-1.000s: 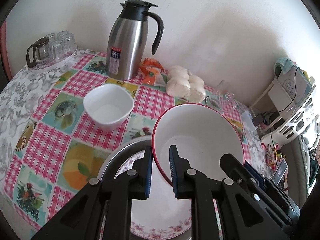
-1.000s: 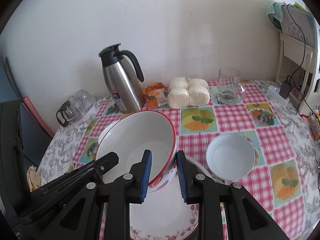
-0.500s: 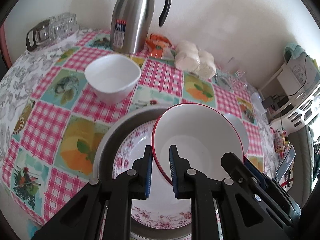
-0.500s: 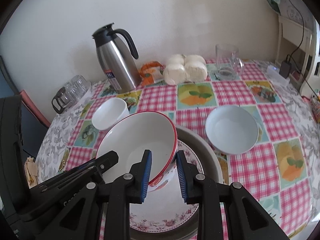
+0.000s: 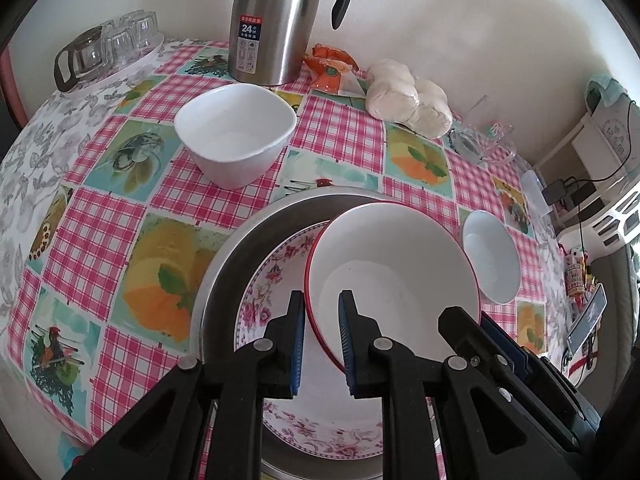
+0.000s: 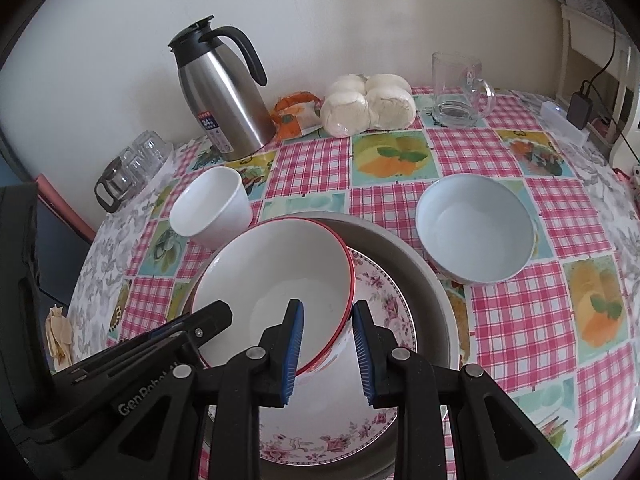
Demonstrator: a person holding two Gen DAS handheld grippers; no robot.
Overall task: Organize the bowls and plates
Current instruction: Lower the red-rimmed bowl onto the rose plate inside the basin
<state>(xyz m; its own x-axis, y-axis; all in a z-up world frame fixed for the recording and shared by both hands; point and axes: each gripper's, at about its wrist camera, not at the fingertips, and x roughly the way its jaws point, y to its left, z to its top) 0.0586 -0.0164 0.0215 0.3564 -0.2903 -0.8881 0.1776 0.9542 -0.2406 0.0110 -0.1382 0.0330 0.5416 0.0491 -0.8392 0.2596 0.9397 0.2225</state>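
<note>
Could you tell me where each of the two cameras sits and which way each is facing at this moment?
Left wrist: on the left gripper, looking down its fingers, which straddle the red-rimmed bowl's left rim; the right gripper shows.
Right wrist: on the right gripper, facing the thermos and wall, straddling the bowl's right rim; the left gripper shows.
Shared: bowl, floral plate, thermos.

Left gripper [image 5: 319, 322], right gripper [image 6: 327, 332] (both seemingly clamped).

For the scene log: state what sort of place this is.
Most likely a home dining corner: a table under a checked fruit-print tablecloth, with a steel thermos jug, wrapped steamed buns and a glass mug.
</note>
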